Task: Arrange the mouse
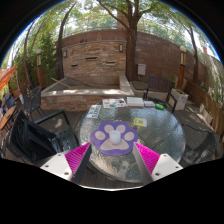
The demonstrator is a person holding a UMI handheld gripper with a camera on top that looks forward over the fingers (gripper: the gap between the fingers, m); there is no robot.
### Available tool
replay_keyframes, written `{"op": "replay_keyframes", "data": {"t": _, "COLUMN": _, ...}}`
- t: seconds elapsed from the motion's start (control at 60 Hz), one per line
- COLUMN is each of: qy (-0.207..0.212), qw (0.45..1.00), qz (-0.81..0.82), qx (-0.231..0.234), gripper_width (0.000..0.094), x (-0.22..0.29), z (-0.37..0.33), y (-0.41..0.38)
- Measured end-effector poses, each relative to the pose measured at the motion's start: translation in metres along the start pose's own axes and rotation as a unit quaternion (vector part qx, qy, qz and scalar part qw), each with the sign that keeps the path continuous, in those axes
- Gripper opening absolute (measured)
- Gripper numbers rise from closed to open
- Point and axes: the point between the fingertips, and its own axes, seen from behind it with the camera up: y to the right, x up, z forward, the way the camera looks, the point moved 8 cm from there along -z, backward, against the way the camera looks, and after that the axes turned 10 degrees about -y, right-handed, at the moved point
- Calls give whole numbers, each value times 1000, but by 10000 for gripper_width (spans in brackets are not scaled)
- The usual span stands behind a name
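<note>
A purple paw-shaped mouse pad (114, 136) with white paw marks lies on a round glass table (160, 140), just ahead of my fingers. I cannot tell whether the large white shape at its middle is a mouse or part of the print. My gripper (112, 149) is open and empty. Its magenta-padded fingers (76, 157) stand wide apart on either side of the pad's near edge, low over the table.
White boxes or papers (118, 102) lie at the table's far side, and a small card (139, 122) lies right of the pad. A dark chair (45, 132) stands at the left and another chair (181, 98) at the far right. A brick wall (100, 55) is behind.
</note>
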Motion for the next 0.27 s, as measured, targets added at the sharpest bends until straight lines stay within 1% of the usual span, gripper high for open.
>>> {"op": "replay_keyframes", "data": {"t": 0.133, "qy": 2, "qw": 1000, "qz": -8, "qx": -5, "gripper_width": 852, "x": -28, "z": -29, "y": 0}}
{"op": "replay_keyframes", "data": {"t": 0.267, "qy": 7, "qw": 1000, "qz": -11, "qx": -10, "gripper_width": 852, "x": -36, "z": -48, "y": 2}}
